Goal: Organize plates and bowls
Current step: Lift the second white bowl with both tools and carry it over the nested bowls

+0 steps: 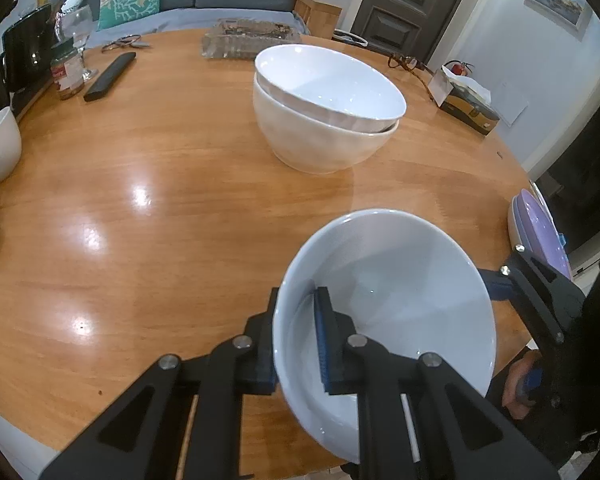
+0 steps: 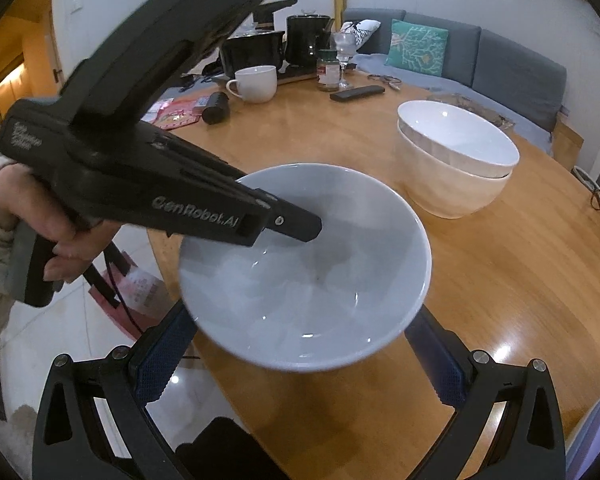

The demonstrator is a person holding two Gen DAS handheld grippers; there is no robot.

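A white bowl [image 1: 400,292] hangs tilted over the near edge of the round wooden table [image 1: 140,200]. My left gripper [image 1: 298,300] is shut on its rim, one finger inside the bowl and one outside. In the right wrist view the same bowl [image 2: 308,280] fills the middle, with the left gripper [image 2: 300,228] reaching in from the left in a person's hand. My right gripper [image 2: 300,316] stands open, its blue-padded fingers [image 2: 160,360] spread under the bowl's two sides; contact cannot be told. Two nested white bowls [image 1: 324,120] [image 2: 456,168] stand further back on the table.
A purple plate [image 1: 540,232] lies at the table's right edge. A white mug [image 2: 256,84], jar, wine glass, remote [image 1: 110,76] and black appliances crowd the far left. A glass tray [image 1: 248,40], spectacles and a tissue box [image 1: 466,100] line the back.
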